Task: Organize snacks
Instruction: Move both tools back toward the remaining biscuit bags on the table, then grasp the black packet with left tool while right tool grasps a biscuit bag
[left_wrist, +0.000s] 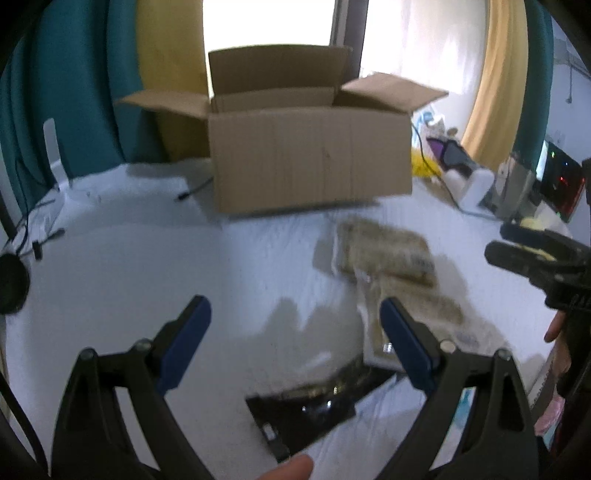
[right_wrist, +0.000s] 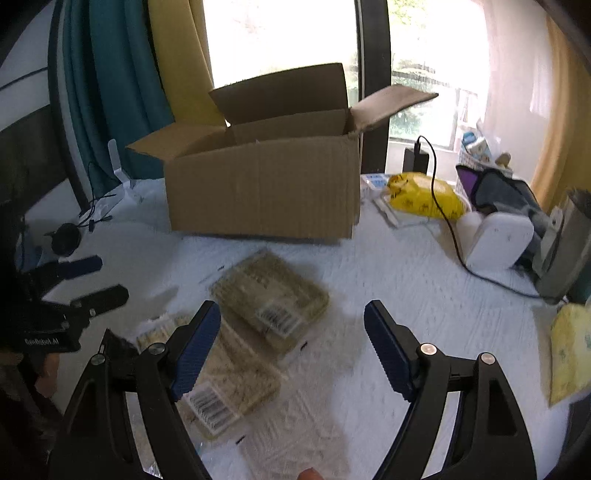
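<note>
Snacks waiting on the white table, box open beyond them.
Both tongs, left gripper (left_wrist: 295, 325) and right gripper (right_wrist: 291, 332), gape wide and hold nothing. To do this well, I'd lower the right one squarely over the far snack pack (right_wrist: 273, 295), pinch its edges (not the crinkly film), then lift it into the box (right_wrist: 266, 188). The packs are flat, clear-wrapped, tan, with barcode labels; a second (right_wrist: 232, 384) lies nearer, a black packet (left_wrist: 314, 402) at left.

The left gripper (left_wrist: 295, 314) is held with its jaws spread wide, nothing between the blue pads (left_wrist: 186, 343). The right gripper (right_wrist: 291, 317) is likewise held wide apart and unloaded. Both are carried low and level, side by side, pointing forward.
</note>
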